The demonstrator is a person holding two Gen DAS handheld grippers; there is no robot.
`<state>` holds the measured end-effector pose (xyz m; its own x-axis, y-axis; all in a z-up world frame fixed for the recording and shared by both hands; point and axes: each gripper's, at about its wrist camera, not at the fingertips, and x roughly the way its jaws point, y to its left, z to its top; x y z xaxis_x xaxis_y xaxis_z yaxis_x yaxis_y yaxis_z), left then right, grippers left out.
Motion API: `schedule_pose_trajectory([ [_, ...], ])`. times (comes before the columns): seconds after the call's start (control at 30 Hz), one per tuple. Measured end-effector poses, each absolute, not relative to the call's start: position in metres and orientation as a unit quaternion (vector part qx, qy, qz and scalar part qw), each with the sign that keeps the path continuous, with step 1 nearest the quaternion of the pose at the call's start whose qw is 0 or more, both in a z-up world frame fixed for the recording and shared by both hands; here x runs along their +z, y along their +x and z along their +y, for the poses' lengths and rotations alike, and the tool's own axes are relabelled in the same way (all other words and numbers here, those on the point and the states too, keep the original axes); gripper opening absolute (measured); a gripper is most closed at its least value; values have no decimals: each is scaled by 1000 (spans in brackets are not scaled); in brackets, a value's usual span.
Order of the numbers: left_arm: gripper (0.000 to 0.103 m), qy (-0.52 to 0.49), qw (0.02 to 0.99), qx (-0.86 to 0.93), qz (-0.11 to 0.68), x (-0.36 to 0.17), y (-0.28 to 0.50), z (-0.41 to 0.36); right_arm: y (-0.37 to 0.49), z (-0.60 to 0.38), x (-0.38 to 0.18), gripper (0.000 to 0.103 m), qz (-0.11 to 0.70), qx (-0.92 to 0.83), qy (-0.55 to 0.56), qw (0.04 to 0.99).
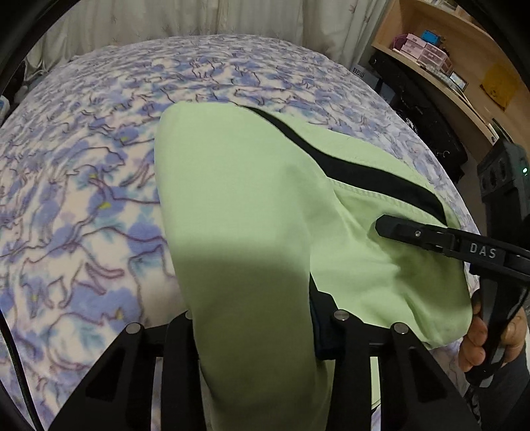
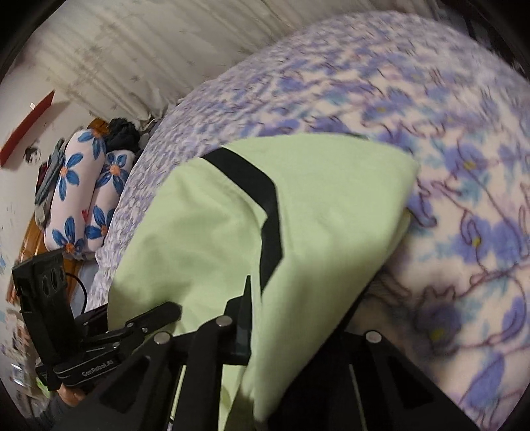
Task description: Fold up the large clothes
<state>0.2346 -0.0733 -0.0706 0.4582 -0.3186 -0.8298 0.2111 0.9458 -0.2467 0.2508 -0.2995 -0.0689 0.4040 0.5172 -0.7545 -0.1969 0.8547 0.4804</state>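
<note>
A light green garment [image 1: 238, 205] with a black stripe [image 1: 381, 179] lies partly lifted off the bed. In the left wrist view the cloth runs down between the fingers of my left gripper [image 1: 255, 318] and hides their tips; the jaws look shut on it. My right gripper [image 1: 384, 228] comes in from the right and pinches the garment's near right edge, with a hand [image 1: 477, 338] on its handle. In the right wrist view the green garment [image 2: 205, 232] drapes over my right gripper [image 2: 261, 318], shut on the cloth. My left gripper [image 2: 165, 313] grips the edge at lower left.
A blue and purple floral blanket [image 1: 82, 199] covers the bed. Pale curtains [image 1: 165, 16] hang behind it. A wooden shelf [image 1: 447, 59] with boxes stands at the right. Two rolled pillows with blue flowers [image 2: 82, 192] lie beside the bed's far end.
</note>
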Motion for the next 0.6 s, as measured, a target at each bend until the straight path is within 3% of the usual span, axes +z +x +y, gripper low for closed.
schedule_pose_trajectory([
  [0.6, 36, -47, 871, -97, 480, -23, 179, 100, 220, -133, -39, 11, 489, 305, 130, 807],
])
